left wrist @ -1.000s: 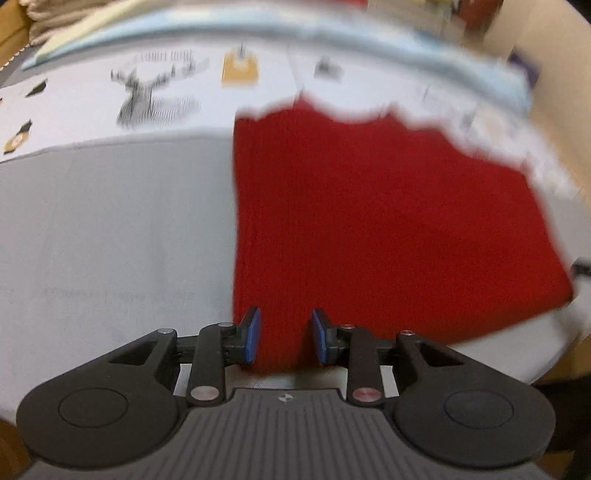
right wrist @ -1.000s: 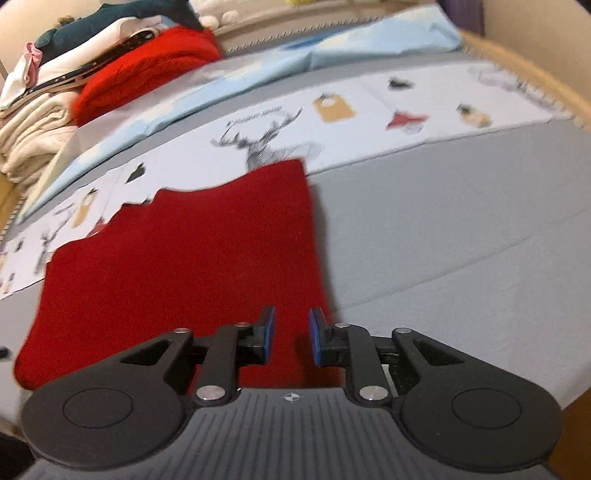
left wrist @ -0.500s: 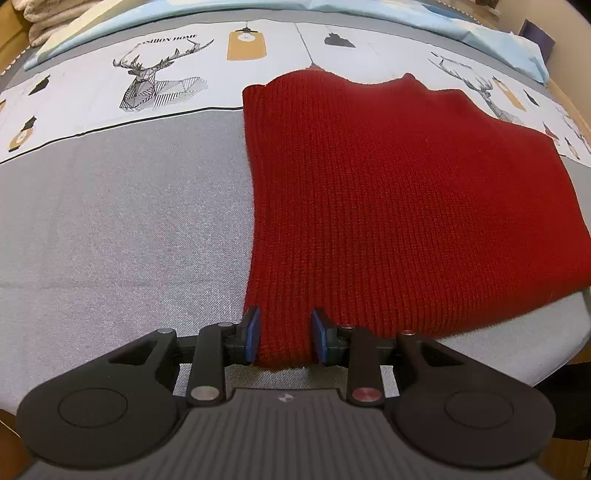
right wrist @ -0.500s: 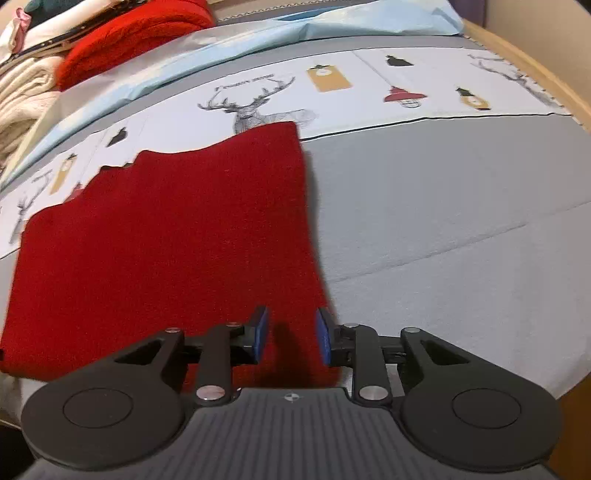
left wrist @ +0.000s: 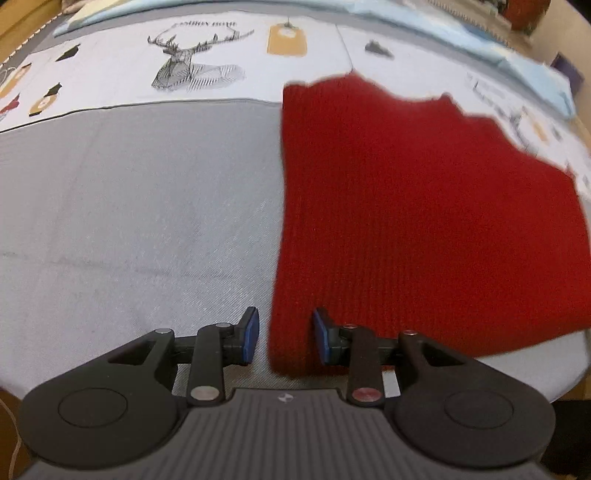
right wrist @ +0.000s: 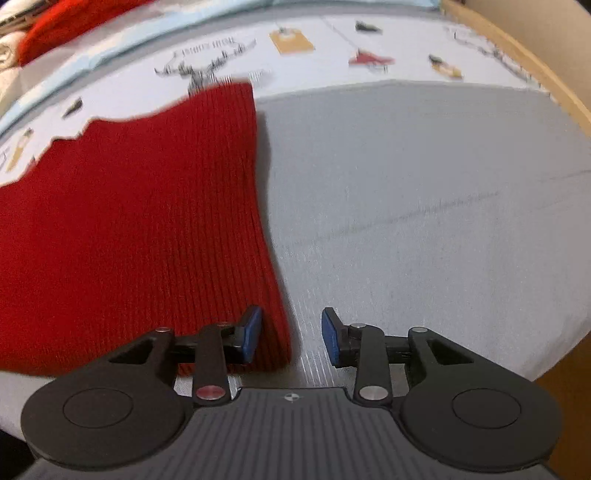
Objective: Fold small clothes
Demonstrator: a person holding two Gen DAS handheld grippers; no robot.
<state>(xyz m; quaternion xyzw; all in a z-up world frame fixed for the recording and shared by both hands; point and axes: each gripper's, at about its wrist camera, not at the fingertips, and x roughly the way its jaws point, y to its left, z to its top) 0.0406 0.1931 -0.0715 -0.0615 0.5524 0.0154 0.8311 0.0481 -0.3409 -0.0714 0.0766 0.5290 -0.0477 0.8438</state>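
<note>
A red knitted garment (left wrist: 406,221) lies flat on the grey bed cover (left wrist: 129,221), its far edge notched. My left gripper (left wrist: 286,338) hangs over the garment's near left corner. That corner sits between the jaws, with a gap to the left pad (left wrist: 251,334), so the gripper is open. In the right wrist view the same red garment (right wrist: 140,221) fills the left half. My right gripper (right wrist: 291,338) is over its near right corner and its jaws are opening. The corner lies beside the left pad (right wrist: 253,332), and bare grey cover shows before the right pad.
A white strip printed with deer (left wrist: 192,70) and tags runs across the bed behind the garment, with a light blue blanket (left wrist: 480,29) beyond it. A red folded item (right wrist: 74,22) lies on a pile at the far left. A wooden bed frame (right wrist: 517,62) borders the right side.
The right jaws have spread wider and the right gripper has come down closer to the garment's corner. In the left view the corner now sits off the left pad.
</note>
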